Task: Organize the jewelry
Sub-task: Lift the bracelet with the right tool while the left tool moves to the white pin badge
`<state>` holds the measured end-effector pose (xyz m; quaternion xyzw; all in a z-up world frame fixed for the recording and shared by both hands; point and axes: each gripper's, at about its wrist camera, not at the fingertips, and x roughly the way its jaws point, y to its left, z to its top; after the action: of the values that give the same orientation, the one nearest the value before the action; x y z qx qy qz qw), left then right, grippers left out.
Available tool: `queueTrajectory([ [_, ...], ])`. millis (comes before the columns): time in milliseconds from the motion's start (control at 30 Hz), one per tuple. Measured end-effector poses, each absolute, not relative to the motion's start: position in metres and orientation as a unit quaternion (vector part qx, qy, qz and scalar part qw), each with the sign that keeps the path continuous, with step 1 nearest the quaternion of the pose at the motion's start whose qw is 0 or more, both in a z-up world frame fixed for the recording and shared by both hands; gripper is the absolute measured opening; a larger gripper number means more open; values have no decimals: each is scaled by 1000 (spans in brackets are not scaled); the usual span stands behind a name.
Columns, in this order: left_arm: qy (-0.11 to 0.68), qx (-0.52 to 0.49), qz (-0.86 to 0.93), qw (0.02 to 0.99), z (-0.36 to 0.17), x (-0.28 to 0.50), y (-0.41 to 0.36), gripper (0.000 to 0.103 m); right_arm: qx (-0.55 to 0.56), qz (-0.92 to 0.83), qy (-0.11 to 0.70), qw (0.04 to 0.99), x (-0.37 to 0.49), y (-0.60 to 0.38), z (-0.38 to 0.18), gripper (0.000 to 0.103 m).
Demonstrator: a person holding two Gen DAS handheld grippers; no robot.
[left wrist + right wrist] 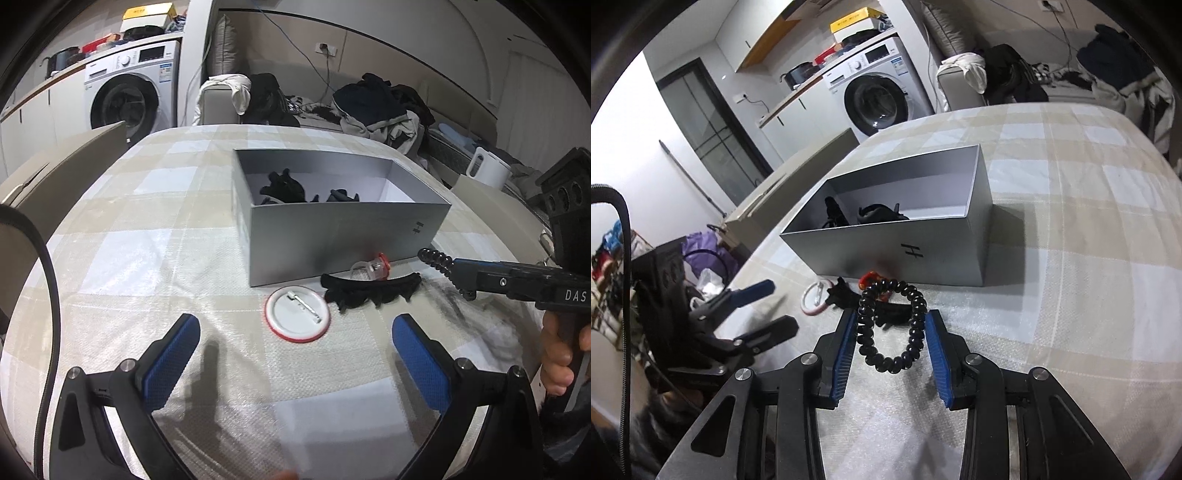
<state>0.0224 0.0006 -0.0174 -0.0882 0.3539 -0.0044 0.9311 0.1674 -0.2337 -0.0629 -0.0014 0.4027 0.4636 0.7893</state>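
My right gripper (892,315) is shut on a black spiral hair tie (866,332), whose loop spans both blue pads. In the left wrist view that tie (434,256) sticks out of the right gripper (458,275), just off the cloth beside the grey open box (332,229). Black accessories (284,186) lie inside the box. In front of it rest a black claw clip (369,290), a small clear piece with a red cap (378,264) and a white round badge (297,314), pin side up. My left gripper (295,325) stands open, low over the badge, holding nothing.
A chequered cloth (147,240) covers the table. A beige chair back (66,162) stands at the left edge and a white kettle (487,168) beyond the right edge. A washing machine (125,96) and a sofa with piled clothes (376,103) lie behind.
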Motion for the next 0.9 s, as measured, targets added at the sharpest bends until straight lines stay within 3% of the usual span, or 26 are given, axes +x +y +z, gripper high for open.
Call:
queueTrajectory([
  [233,379,-45,2,924,-22,31,-9,62,1,468,399,788,166,-235,-60,36],
  [400,392,-26,4,920,-24,34,-11,51,0,470,400,787,166,-234,-60,36],
  [533,390,-16,9,921,-23,35,-11,36,-2,472,400,786,165,-233,-59,36],
  [900,388,-13,2,922,-23,23,-9,36,0,471,398,788,166,-233,-59,36],
])
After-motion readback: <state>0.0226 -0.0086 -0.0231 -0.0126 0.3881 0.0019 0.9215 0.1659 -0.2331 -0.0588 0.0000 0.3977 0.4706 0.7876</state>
